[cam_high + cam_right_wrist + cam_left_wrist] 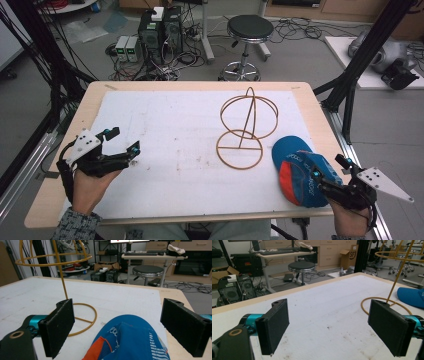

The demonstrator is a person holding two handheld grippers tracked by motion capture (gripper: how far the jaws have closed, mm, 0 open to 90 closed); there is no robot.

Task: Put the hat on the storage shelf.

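Blue cap lies at worktop's near-right edge, directly ahead of & between jaws of right tongs, spread wide, not gripping; left tongs released, empty, well apart across worktop.

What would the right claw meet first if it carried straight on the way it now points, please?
Most likely the blue cap: it lies just ahead, between and below the open right claw. The wire stand sits farther on, to the left; depth is hard to judge.
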